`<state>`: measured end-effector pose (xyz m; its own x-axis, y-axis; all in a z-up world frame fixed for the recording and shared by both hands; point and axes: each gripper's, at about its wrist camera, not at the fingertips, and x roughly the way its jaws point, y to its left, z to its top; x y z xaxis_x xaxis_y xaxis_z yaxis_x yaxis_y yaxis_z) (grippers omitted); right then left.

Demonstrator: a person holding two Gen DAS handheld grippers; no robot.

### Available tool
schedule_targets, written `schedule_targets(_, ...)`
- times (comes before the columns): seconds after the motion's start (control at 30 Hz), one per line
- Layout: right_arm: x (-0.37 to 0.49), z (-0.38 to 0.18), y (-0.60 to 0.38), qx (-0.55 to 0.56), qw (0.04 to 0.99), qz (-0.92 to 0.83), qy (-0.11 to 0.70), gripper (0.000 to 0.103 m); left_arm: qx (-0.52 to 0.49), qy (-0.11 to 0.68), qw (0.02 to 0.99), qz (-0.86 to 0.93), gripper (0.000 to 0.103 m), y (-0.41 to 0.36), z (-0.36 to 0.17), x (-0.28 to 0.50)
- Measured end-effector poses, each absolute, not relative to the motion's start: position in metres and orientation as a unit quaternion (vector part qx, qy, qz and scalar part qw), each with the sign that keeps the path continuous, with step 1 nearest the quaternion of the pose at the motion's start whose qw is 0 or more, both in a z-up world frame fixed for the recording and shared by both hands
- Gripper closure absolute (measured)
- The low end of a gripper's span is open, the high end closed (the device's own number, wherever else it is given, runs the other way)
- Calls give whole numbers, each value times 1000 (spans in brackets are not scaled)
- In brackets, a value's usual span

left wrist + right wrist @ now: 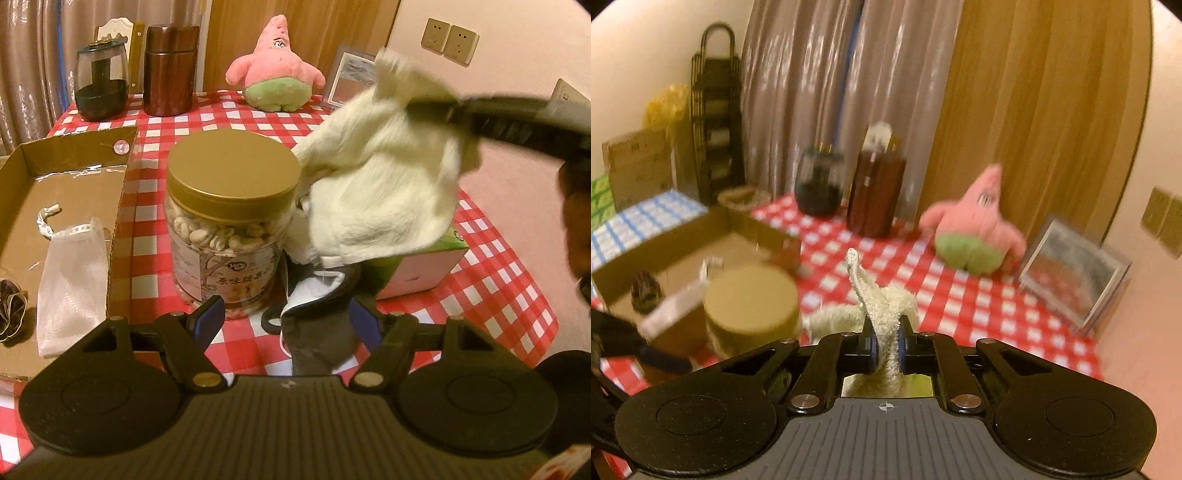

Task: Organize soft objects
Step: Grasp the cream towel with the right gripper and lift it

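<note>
The surface (236,110), under a red-checked cloth, carries the lot. On its left side sits an open box (66,192), which looks like the place the soft things go: a white mesh bag (70,280) and a dark scrunchie (11,310) already lie in it. That part of the job I judge done.

Well back on the surface stands a pink plush (275,70), not yet touched, between a brown canister (168,70) and a leaning frame (351,77). A dark glass pot (99,85) stands left of the canister.

A nut jar (229,221) stands in the middle, just beside the box. Right of it hangs a white fluffy cloth (380,199), lifted clear of the surface and pinched at its upper edge by the right tool (888,350), whose pads are closed tight on a fold of it. The right wrist view is blurred. This is the piece in hand; it seems bound for the box.

Below the cloth lie a grey-and-white soft item (317,328) and a black loop (271,321), both on the surface in front of a green-and-pink carton (417,269). The left tool (291,321) stands wide and empty, the grey item lying between its pads but not gripped.

Left to do, by my reading: the cloth, the grey item, the loop and the plush.
</note>
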<state>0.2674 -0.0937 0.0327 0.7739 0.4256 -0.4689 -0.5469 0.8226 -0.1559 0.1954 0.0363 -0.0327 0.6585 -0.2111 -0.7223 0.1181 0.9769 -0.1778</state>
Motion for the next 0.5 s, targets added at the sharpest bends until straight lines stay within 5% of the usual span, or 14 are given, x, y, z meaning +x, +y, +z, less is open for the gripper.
schedule_targets(0.5, 234, 99, -145, -98, 966, 196, 140, 93, -63, 391, 912, -109, 31, 21, -22, 180)
